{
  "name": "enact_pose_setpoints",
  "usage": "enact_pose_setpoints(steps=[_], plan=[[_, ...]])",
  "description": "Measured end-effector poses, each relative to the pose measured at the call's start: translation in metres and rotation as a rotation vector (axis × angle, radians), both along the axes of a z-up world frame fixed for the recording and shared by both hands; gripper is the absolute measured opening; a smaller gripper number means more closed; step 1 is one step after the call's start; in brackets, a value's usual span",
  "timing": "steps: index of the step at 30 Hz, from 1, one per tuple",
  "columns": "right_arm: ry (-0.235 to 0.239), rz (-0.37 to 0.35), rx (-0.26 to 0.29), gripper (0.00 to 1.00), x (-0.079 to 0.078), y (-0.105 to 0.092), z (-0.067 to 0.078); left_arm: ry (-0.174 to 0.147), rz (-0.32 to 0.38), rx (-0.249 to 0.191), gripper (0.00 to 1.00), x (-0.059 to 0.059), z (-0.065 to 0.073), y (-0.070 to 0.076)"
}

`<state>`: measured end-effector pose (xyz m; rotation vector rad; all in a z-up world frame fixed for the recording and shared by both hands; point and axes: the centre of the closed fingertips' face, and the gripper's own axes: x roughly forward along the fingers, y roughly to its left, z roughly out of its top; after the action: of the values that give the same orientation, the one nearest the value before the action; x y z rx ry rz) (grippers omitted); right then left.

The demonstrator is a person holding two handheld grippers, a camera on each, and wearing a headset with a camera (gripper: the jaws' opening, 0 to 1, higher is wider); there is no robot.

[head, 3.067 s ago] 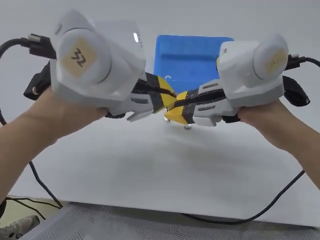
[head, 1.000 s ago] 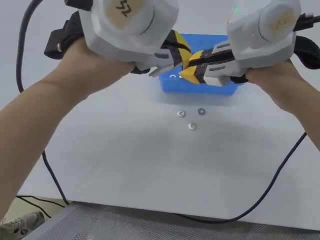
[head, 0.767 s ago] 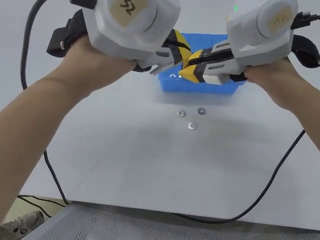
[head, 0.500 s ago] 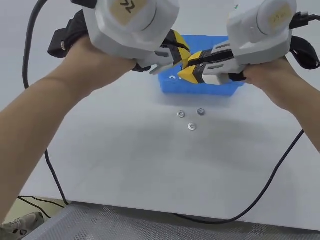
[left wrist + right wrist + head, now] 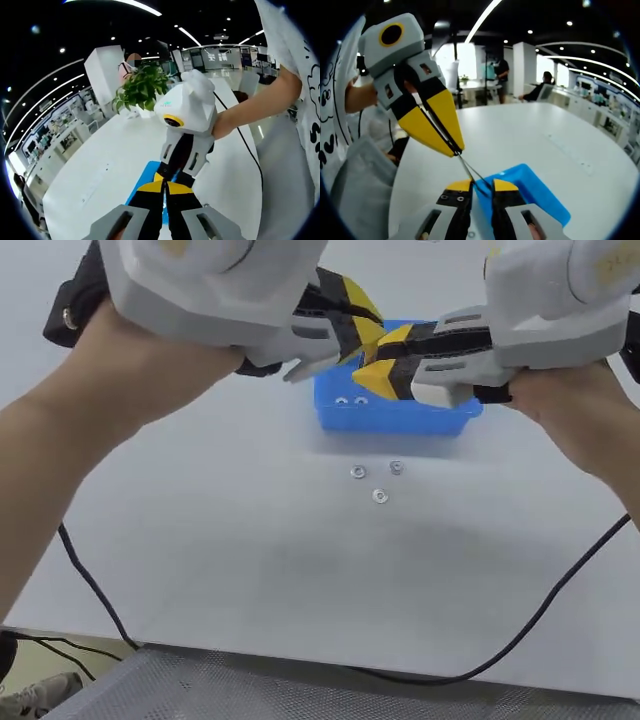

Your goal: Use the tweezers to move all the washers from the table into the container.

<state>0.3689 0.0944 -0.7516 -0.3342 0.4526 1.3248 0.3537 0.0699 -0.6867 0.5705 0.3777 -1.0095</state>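
Shiny metal washers (image 5: 380,496), blue plastic container (image 5: 395,420)

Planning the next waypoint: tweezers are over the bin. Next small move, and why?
Probably bring the tweezers down toward the three washers lying on the table just in front of the container, which already holds two; the task wants all of them inside.

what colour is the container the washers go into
The container is blue, seen best in the head view.

Head view downward; 2 gripper views head-on, close, container (image 5: 395,420) common.
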Motion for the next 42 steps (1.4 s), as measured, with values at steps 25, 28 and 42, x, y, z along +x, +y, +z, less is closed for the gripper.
enact_pose_setpoints(steps=[25, 28, 42], plan=[[0.115, -0.004, -0.039, 0.09, -0.045, -0.001, -0.042, 0.12, -0.041, 0.006, 0.0, -0.031, -0.04, -0.006], [0.123, -0.009, -0.044, 0.09, -0.046, 0.0, -0.047, 0.127, -0.037, 0.013, 0.0, -0.032, -0.045, -0.004], [0.157, -0.009, -0.066, 0.1, -0.046, 0.001, -0.064, 0.155, -0.034, 0.044, 0.0, -0.035, -0.06, -0.002]])
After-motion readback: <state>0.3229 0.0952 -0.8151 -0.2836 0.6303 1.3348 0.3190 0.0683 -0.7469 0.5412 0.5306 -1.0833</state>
